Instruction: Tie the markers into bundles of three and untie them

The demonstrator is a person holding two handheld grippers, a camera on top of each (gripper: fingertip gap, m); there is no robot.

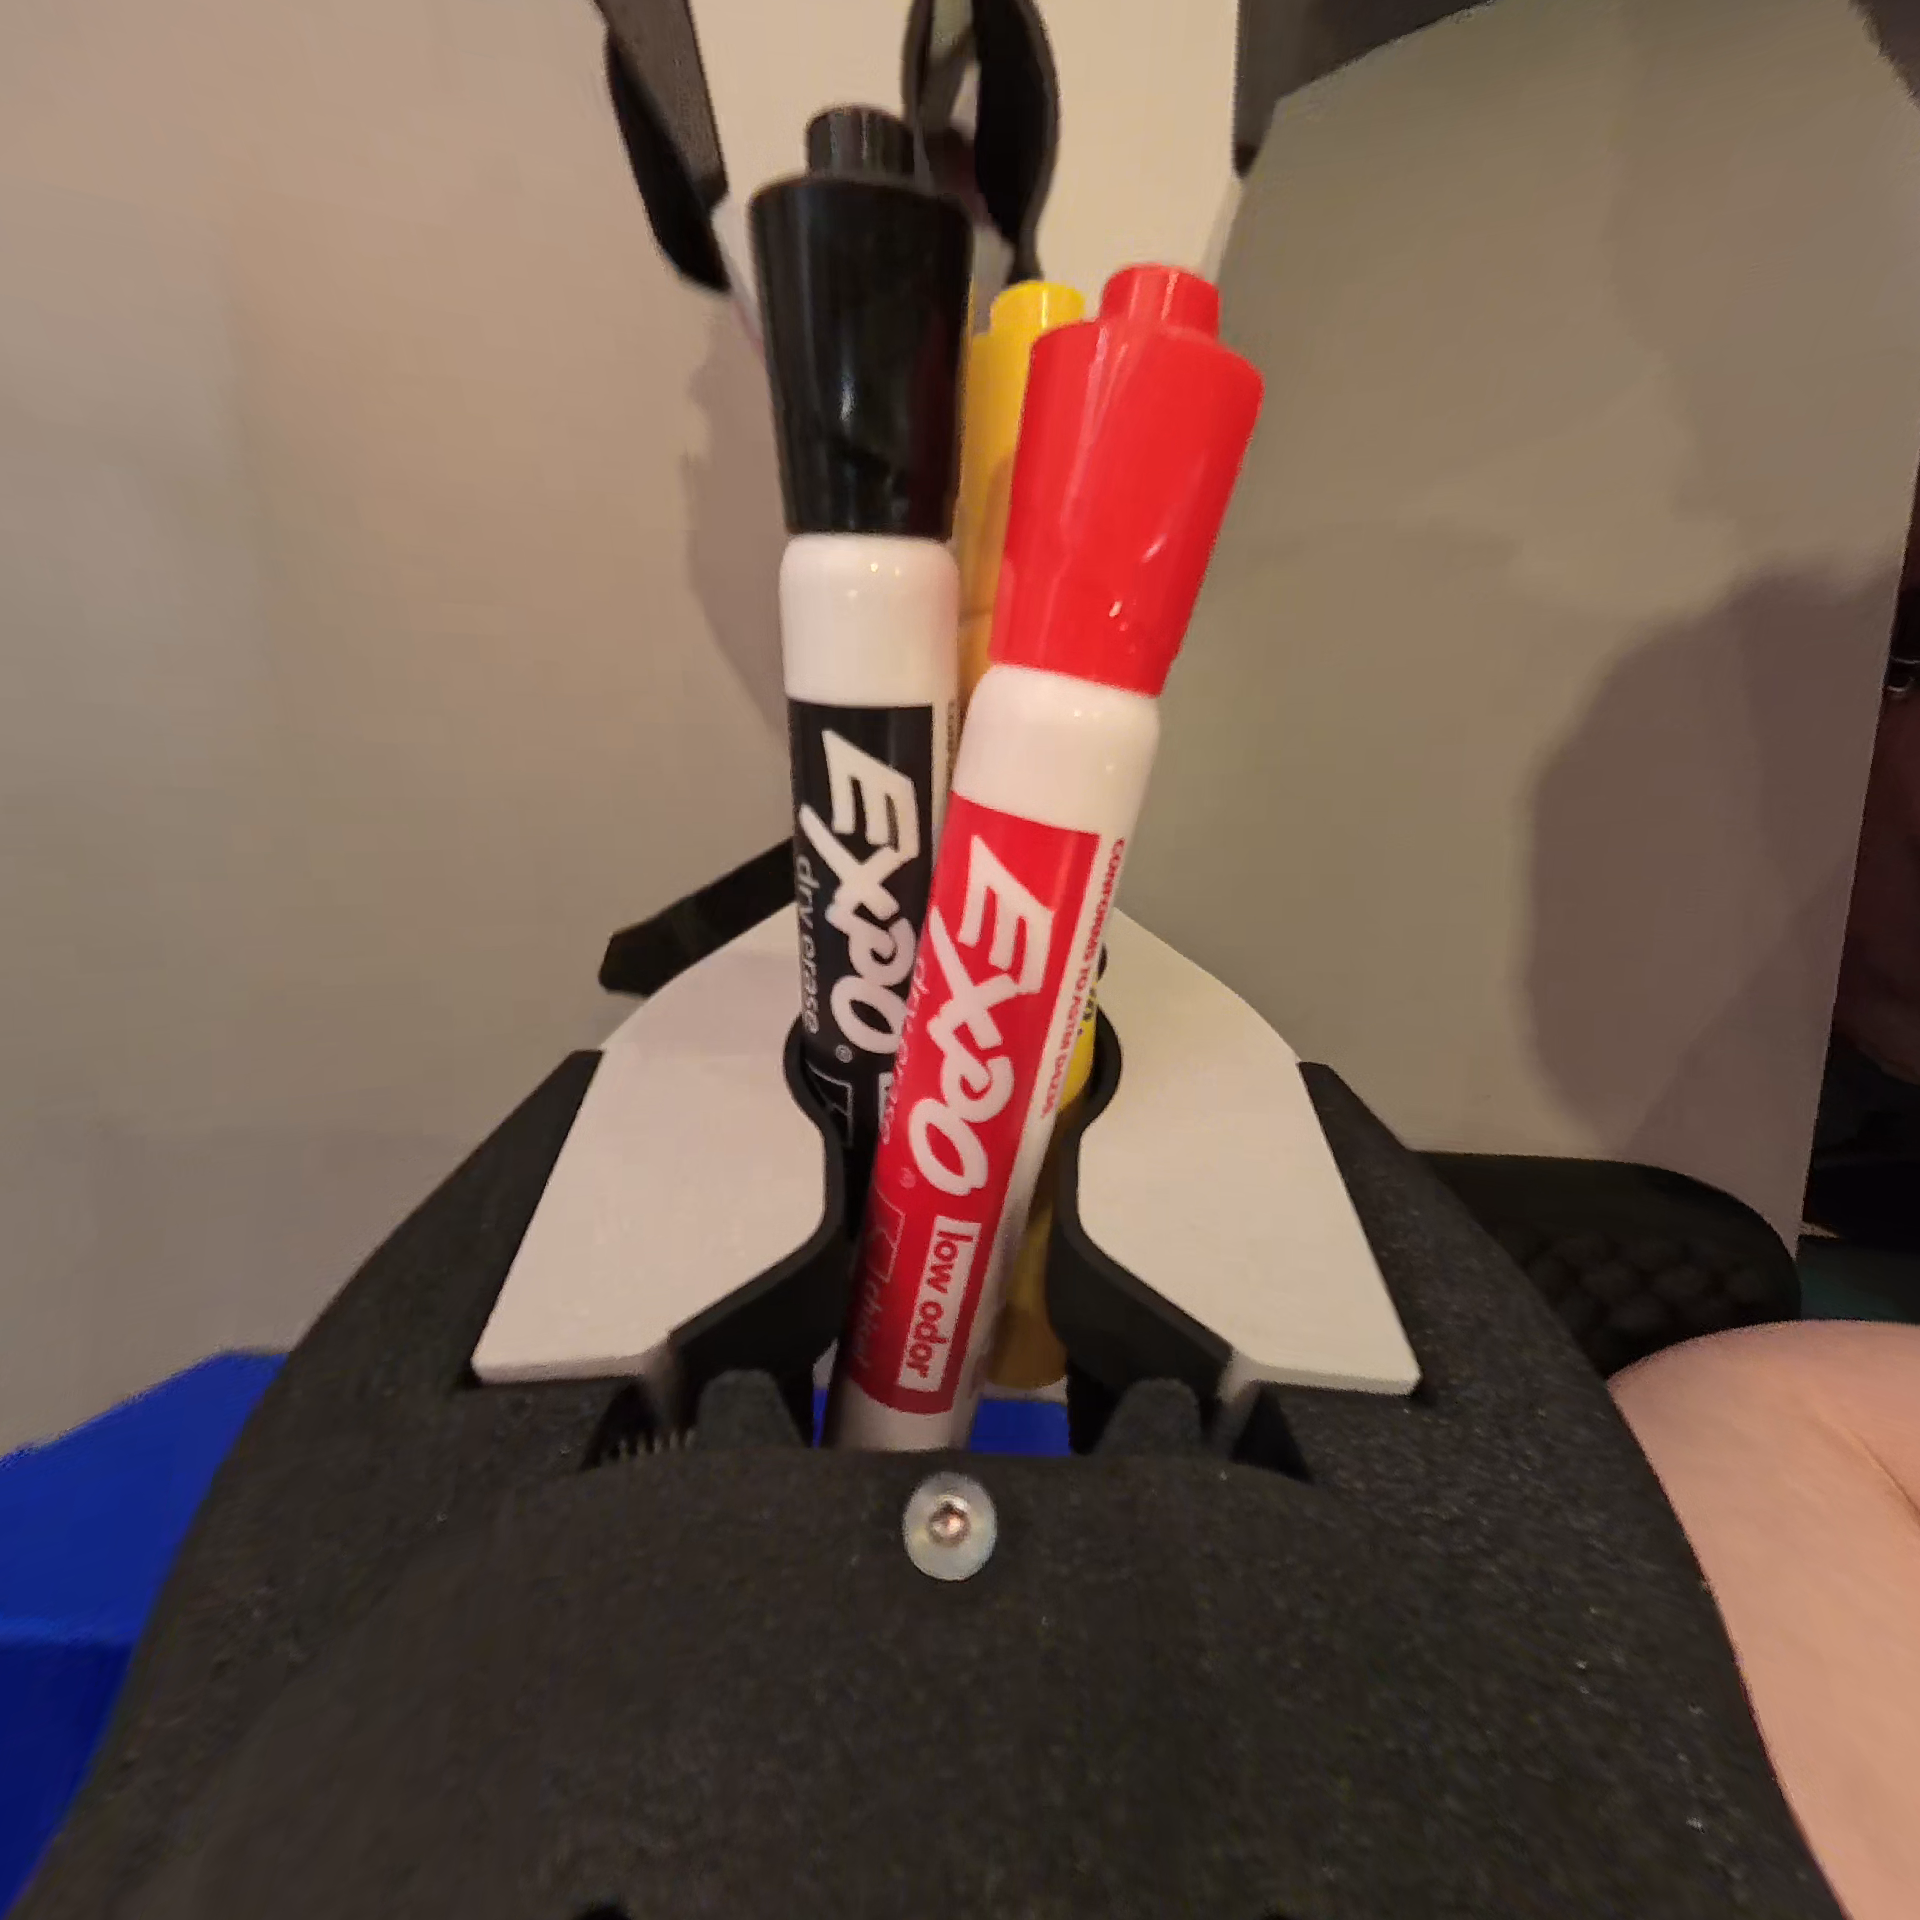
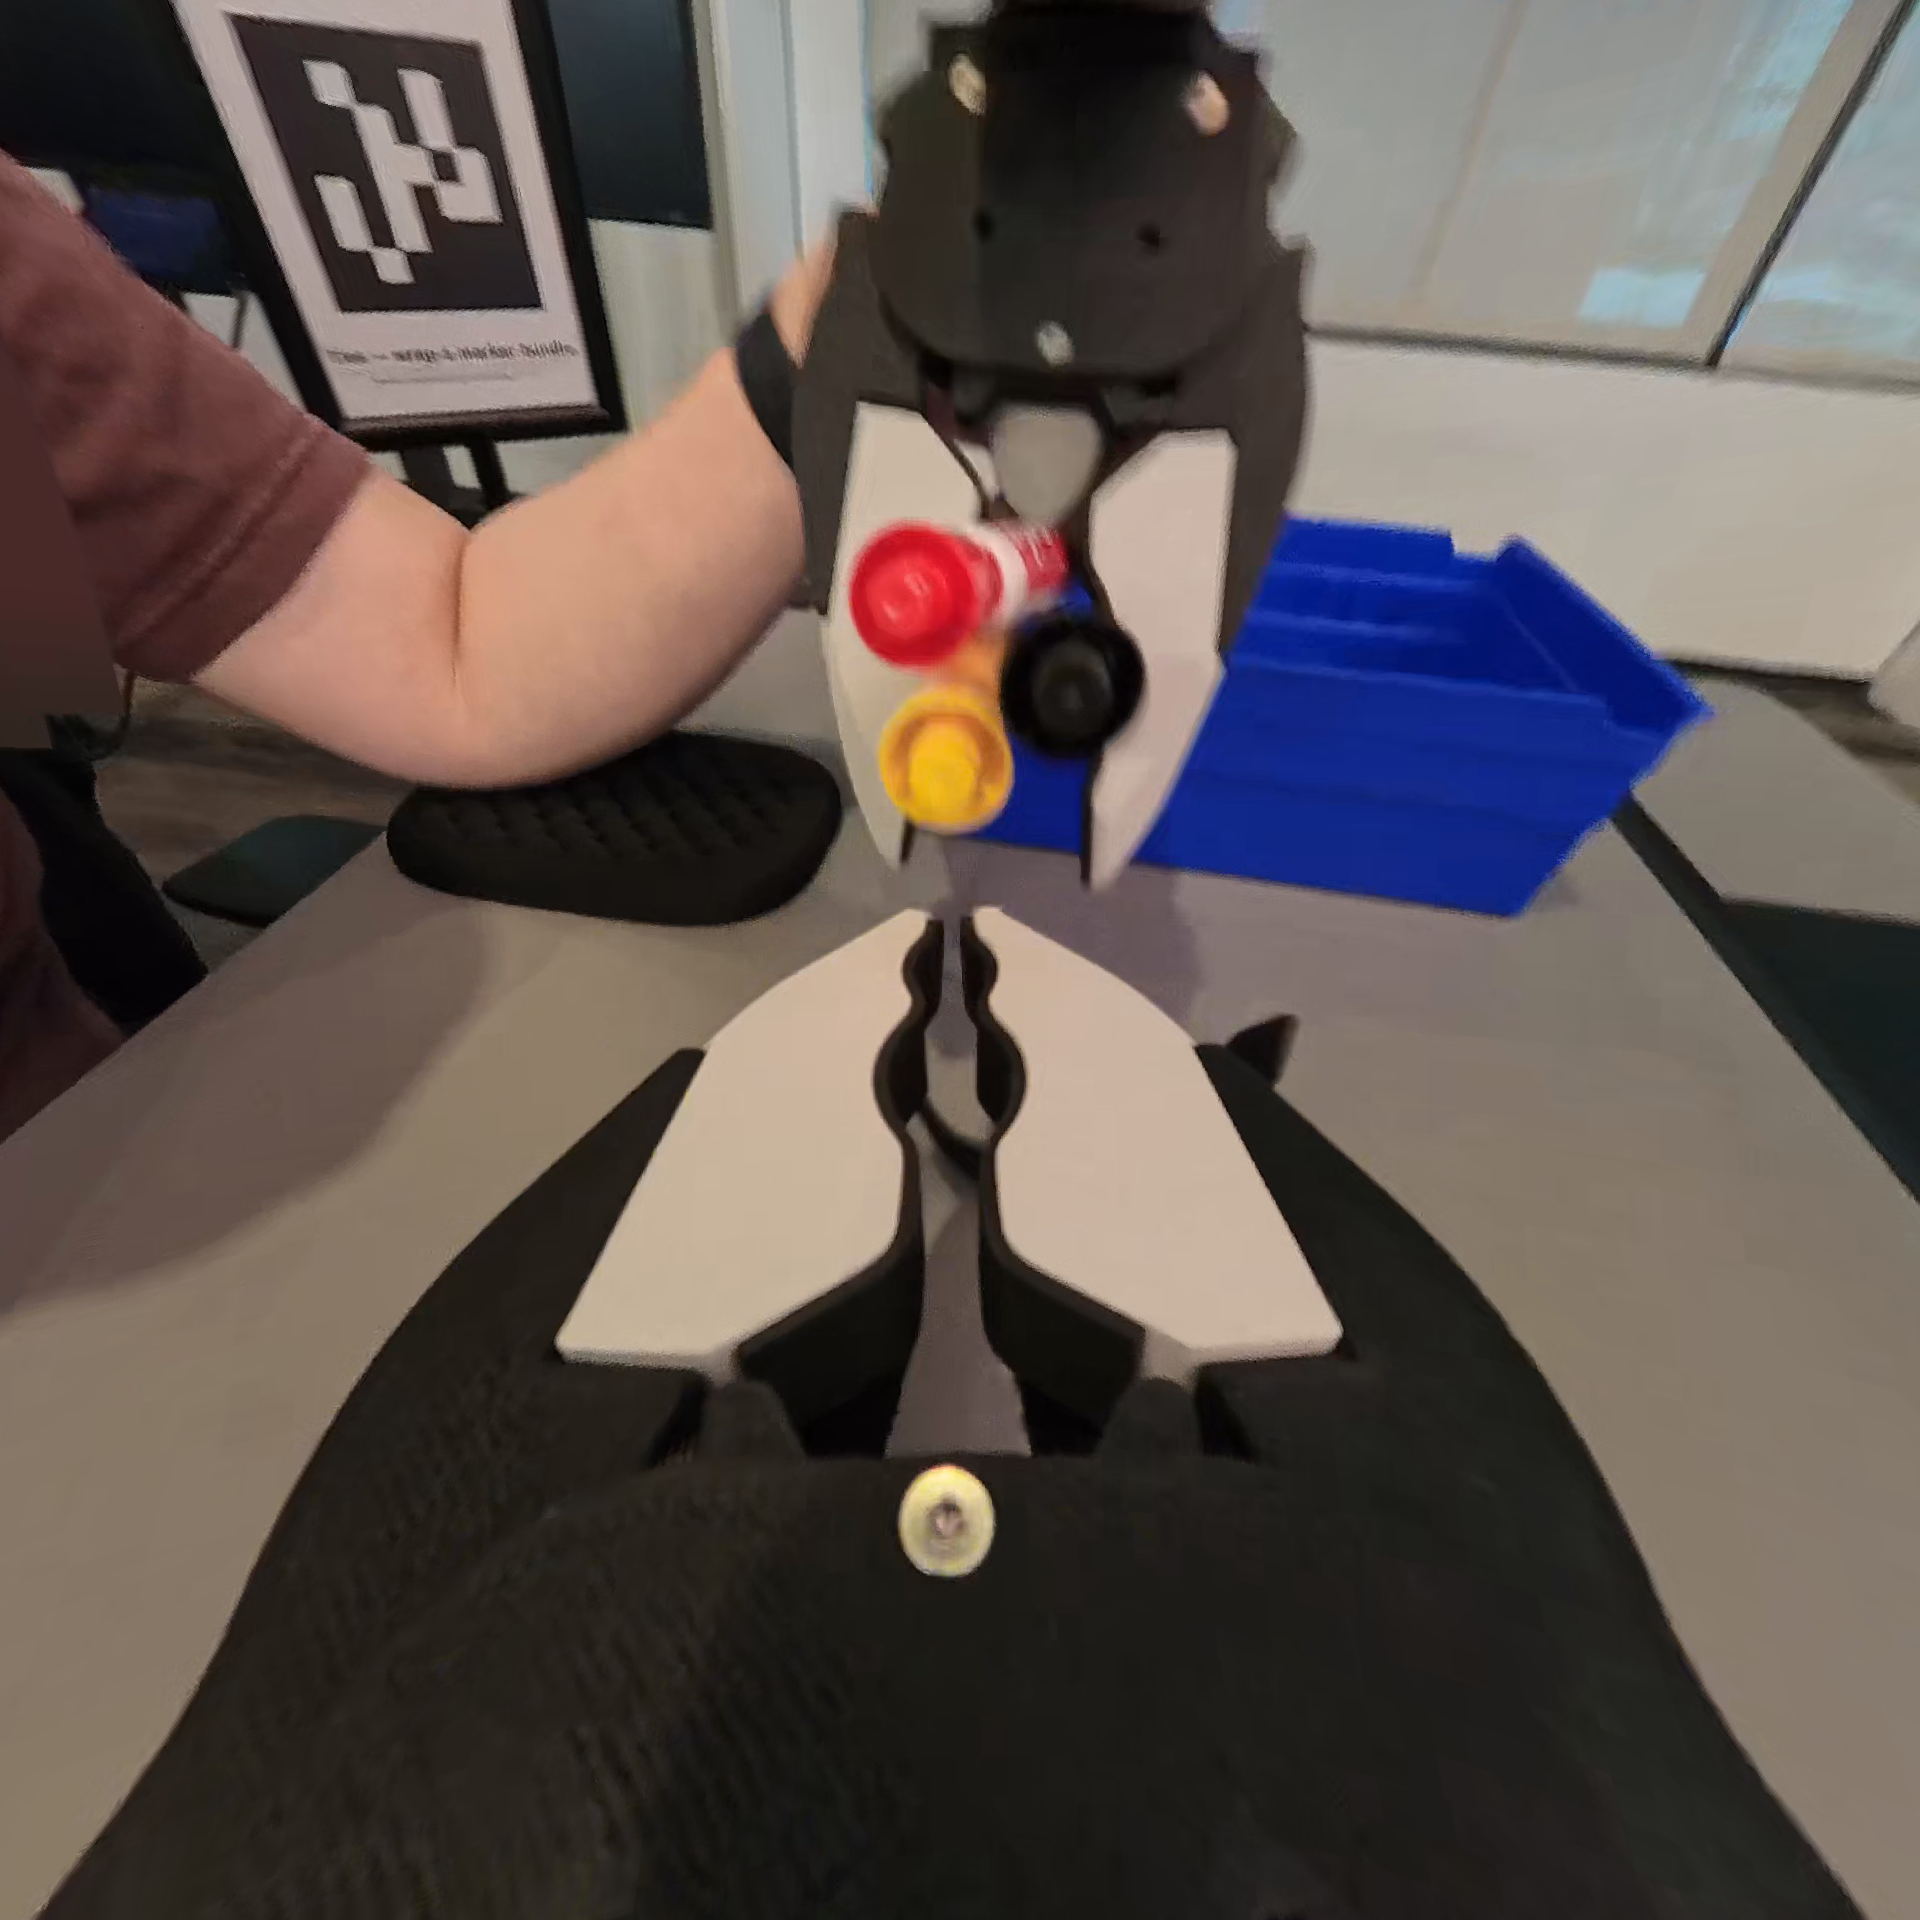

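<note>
Left wrist view: the left tongs (image 1: 940, 1049) are closed around three markers that run forward between the two fingers. The black marker (image 1: 862, 644) stands at 11 o'clock of the group, the red marker (image 1: 1039, 831) lies in front and leans toward 1 o'clock, and the yellow marker (image 1: 1003, 416) sits behind and between them, mostly hidden. All three caps point away from the camera. A blue bin (image 1: 94, 1475) shows at 8 o'clock, and a black padded rest (image 1: 1621, 1257) at 3 o'clock.

Right wrist view: the right tongs (image 2: 951, 935) are nearly closed, with only a narrow wavy gap between the fingers; a thin dark loop, possibly a band, shows in the gap, but it is too blurred to tell whether it is gripped. At 12 o'clock, above the grey counter (image 2: 1507, 1143), the left tongs (image 2: 997, 852) point back toward the camera with the three caps facing it: red marker (image 2: 920, 592) at top, yellow marker (image 2: 945, 764) below it, black marker (image 2: 1070, 675) beside both. A person's forearm (image 2: 499, 623) reaches in from 9 o'clock over the black padded rest (image 2: 613, 821). The blue bin (image 2: 1403, 727) rests on the counter at 2 o'clock. A framed sign (image 2: 416, 197) with a black-and-white pattern stands at 11 o'clock.
</note>
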